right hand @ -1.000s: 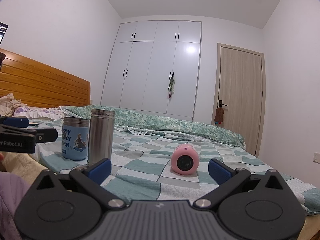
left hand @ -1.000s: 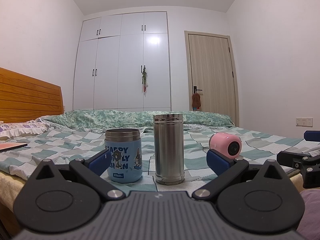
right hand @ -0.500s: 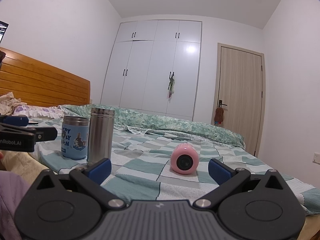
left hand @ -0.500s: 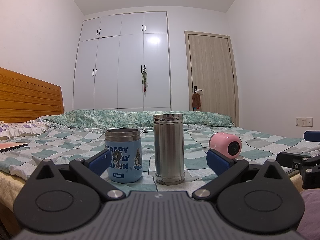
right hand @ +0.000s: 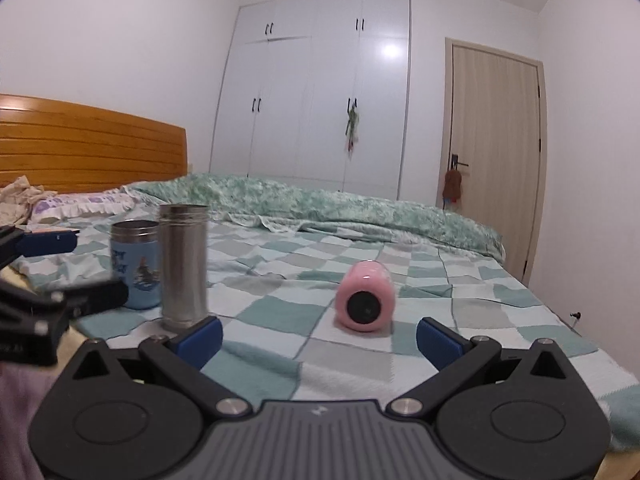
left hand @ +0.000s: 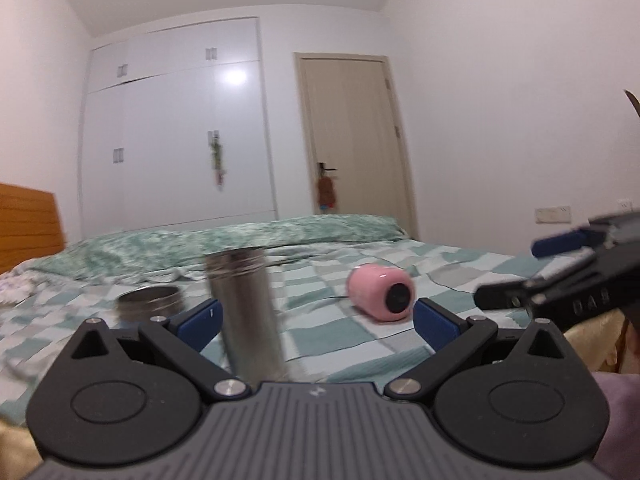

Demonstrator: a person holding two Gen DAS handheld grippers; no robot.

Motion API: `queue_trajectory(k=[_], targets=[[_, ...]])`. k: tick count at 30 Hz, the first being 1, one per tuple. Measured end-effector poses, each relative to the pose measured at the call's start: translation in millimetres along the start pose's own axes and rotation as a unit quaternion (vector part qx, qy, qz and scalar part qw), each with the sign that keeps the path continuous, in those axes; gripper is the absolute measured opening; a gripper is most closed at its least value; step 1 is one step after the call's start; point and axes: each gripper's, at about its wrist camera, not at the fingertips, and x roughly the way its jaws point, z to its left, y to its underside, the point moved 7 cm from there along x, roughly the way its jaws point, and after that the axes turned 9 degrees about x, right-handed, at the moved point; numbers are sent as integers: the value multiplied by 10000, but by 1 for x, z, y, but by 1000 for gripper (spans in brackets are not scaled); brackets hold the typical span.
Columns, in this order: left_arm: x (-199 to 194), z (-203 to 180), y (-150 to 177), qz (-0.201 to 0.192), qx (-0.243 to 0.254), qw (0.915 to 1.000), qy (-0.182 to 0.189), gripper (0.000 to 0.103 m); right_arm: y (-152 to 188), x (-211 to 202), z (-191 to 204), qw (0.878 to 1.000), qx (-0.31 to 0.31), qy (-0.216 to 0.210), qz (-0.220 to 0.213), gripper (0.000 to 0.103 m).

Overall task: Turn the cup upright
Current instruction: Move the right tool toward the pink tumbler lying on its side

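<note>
A pink cup (left hand: pixel 379 298) lies on its side on the checked bed cover, its dark end facing me. It also shows in the right wrist view (right hand: pixel 366 302). My left gripper (left hand: pixel 316 322) is open and empty, short of the cup, which sits toward its right finger. My right gripper (right hand: pixel 319 338) is open and empty, with the cup ahead between its fingers, slightly right of centre. Each gripper shows at the edge of the other's view.
A tall steel flask (left hand: pixel 248 312) (right hand: pixel 183 270) stands upright on the bed. A blue printed cup (right hand: pixel 135 264) (left hand: pixel 150 306) stands just left of it. A folded green quilt (right hand: pixel 320 208) lies behind. A wooden headboard (right hand: pixel 88 148) is at left.
Both grippers have risen and moved forward over the bed, so I look down on the cups more. The left view has swung right and is blurred. The cups have not moved.
</note>
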Motion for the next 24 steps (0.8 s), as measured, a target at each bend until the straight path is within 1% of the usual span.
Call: queue_trajectory(k=[7,12,15,17,19,21,24], targets=[[64,-20,-10,203,59,9987,465,103,-32,42,-35,9992,3,40,403,103],[116,-32,-10,490,112,9952,844,103,-46,82,-56,9971,-35,243,720,103],[142,-32,-6,609,194,9937,917,103,-55,109,-65,9952,59,487,846,103],[161,-32,-5,714,256,9922,985,103,-59,124,-70,9939,153,567,930,103],[181,-32,-1,850,290,9898,1101,103,-62,141,-70,9927,173,508,1077,103],[197,-33,0,904,323,9884,1178,103,-63,159,-71,9912,230,443,1224,103],[216,-31,1,940,353,9868,1268,103,-63,182,-75,9892,278,465,1364,103]])
